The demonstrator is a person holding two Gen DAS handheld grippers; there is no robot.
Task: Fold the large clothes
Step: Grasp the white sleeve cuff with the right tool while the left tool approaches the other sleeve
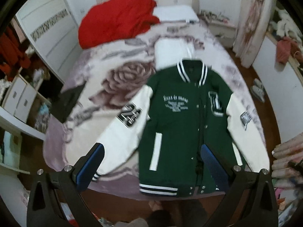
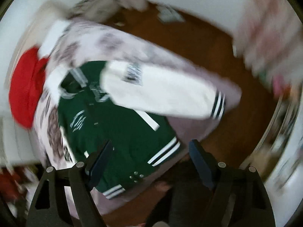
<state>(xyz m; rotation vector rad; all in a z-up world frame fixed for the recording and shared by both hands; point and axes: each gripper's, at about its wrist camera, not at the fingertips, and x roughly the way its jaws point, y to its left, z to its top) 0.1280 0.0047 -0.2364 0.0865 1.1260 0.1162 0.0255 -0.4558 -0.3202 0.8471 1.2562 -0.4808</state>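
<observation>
A green varsity jacket with white sleeves lies face up and spread flat on the bed, collar far, striped hem at the near edge. Its left sleeve and right sleeve angle outward. My left gripper is open and empty, held above the jacket's lower half. In the blurred right wrist view the jacket shows at an angle, its white sleeve ending in a striped cuff. My right gripper is open and empty above the hem corner.
The bed has a pink floral blanket. A red quilt and white pillow lie at its head, a folded white garment beyond the collar. Brown floor surrounds the bed. Wardrobe at left, shelves with clothes at right.
</observation>
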